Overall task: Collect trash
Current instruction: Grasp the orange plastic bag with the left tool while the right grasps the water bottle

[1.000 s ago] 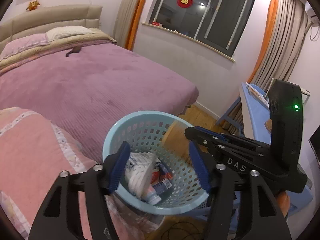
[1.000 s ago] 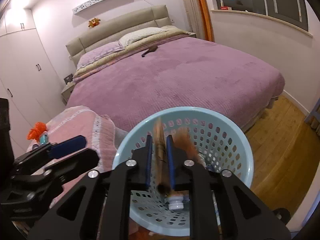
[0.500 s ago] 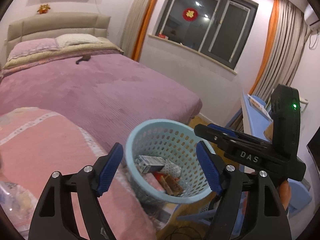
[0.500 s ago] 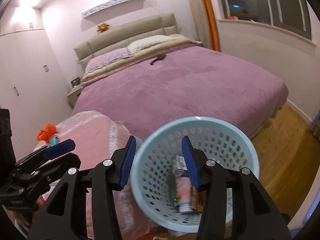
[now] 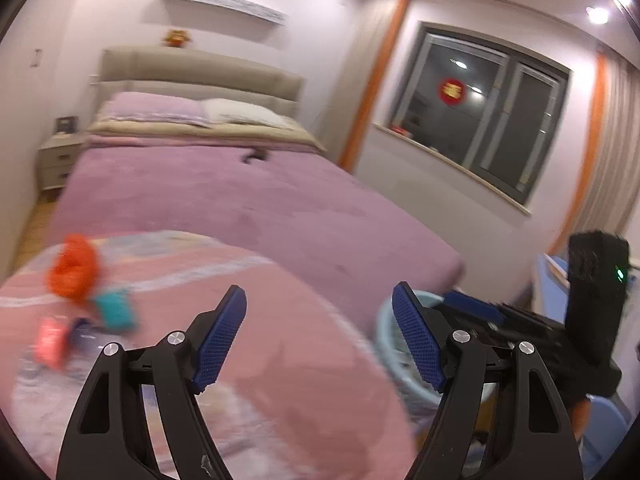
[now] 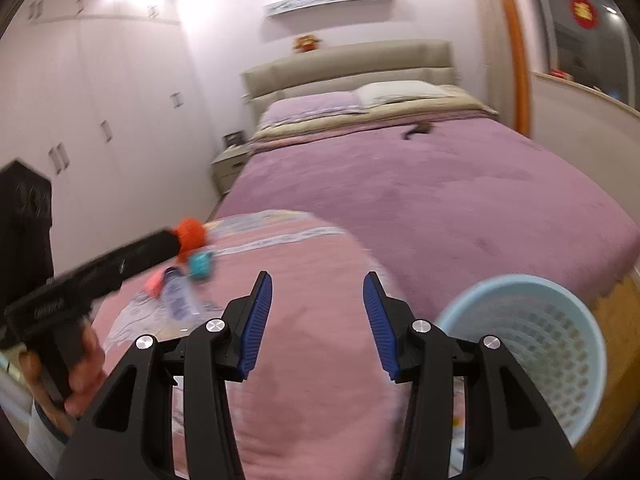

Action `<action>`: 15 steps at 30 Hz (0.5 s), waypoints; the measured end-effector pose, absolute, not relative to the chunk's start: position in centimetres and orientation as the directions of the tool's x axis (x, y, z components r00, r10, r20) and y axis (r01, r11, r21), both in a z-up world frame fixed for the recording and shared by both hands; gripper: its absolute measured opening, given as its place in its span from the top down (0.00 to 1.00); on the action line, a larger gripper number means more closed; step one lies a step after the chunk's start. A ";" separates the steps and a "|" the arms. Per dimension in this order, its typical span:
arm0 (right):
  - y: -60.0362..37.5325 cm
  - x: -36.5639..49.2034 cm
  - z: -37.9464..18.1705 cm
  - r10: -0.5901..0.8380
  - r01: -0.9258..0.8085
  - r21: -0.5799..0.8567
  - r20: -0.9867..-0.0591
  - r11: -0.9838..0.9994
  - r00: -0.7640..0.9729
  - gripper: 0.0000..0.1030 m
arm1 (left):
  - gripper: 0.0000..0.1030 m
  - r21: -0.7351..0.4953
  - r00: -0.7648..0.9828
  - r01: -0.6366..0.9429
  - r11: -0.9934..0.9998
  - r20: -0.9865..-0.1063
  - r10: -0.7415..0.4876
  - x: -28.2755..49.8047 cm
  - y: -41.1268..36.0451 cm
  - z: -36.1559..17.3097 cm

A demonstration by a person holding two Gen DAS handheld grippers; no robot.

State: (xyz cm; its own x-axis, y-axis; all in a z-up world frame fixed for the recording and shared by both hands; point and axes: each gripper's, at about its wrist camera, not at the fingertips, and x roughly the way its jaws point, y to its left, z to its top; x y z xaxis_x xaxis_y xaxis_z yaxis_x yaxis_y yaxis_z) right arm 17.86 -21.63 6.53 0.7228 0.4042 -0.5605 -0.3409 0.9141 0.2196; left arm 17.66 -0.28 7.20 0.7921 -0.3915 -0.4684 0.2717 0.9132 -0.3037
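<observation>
Both views are motion-blurred. My left gripper (image 5: 318, 304) is open, with nothing between its blue pads, above a pink blanket (image 5: 280, 360). To its left on the blanket lies loose trash: an orange tuft (image 5: 72, 268), a teal piece (image 5: 114, 310) and a pink wrapper (image 5: 50, 340). My right gripper (image 6: 318, 284) is also open with nothing in it over the same blanket. The light-blue perforated basket (image 6: 532, 340) stands to its lower right. In the right wrist view the orange tuft (image 6: 192, 236), teal piece (image 6: 200, 266) and a clear packet (image 6: 178, 300) lie ahead on the left.
A bed with a purple cover (image 6: 420, 200) fills the middle, with a small dark object (image 6: 418, 130) near the pillows. A person's hand (image 6: 80, 368) holds the left tool. White wardrobes (image 6: 80, 120) stand on the left, a nightstand (image 6: 228, 168) beside the bed, and wooden floor (image 6: 616, 320) beyond the basket.
Both grippers swung left, away from the basket and over the pink blanket. The right one opened and let a brown item go into the basket. The left one opened wider.
</observation>
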 end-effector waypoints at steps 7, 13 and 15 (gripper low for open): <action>-12.8 18.8 5.1 0.508 -0.499 0.187 -0.564 0.846 0.650 0.57 | 0.28 -0.318 0.838 0.107 0.942 -0.481 -0.258 18.6 9.3 7.1; -6.8 19.7 2.5 0.552 -0.579 0.180 -0.610 0.795 0.569 0.57 | 0.24 -0.359 0.832 -0.025 0.933 -0.524 -0.179 21.0 15.9 5.9; -5.2 20.0 1.7 0.557 -0.593 0.180 -0.623 0.785 0.549 0.57 | 0.24 -0.377 0.817 -0.048 0.925 -0.548 -0.181 22.3 17.4 5.2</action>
